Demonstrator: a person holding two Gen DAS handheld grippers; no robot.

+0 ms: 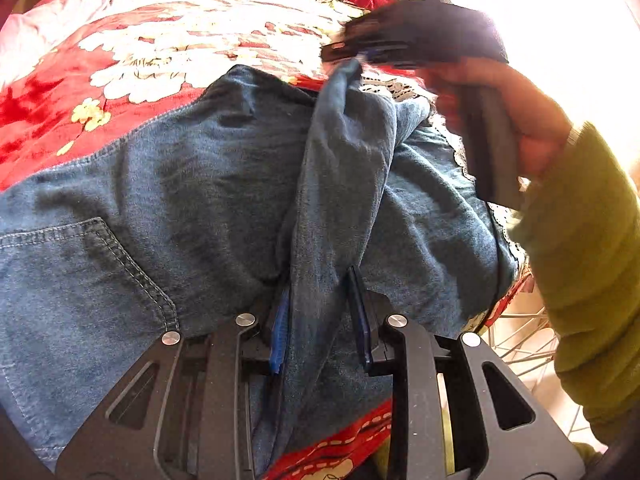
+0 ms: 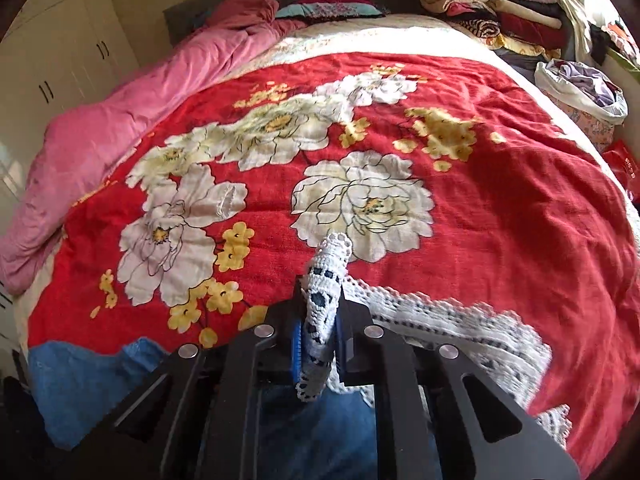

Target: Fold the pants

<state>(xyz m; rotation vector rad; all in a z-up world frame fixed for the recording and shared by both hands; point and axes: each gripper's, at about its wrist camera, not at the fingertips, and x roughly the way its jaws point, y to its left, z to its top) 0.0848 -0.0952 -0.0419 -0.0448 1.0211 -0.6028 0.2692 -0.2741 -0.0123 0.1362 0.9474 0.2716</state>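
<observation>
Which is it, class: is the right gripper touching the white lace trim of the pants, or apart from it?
Touching. The right wrist view shows the right gripper shut on a fold of white lace trim, which stands up between its blue pads.

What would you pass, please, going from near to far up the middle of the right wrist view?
Right tool shut on white crochet lace trim → white flower print on red floral blanket → cream bedspread edge → teal patterned pillow.

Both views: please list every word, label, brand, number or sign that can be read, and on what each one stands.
No text can be read in either view.
Red packet beside the bed, right wrist view: small white marks, too small and blurred to read.
Jeans, blanket, lace trim: no text visible.
</observation>
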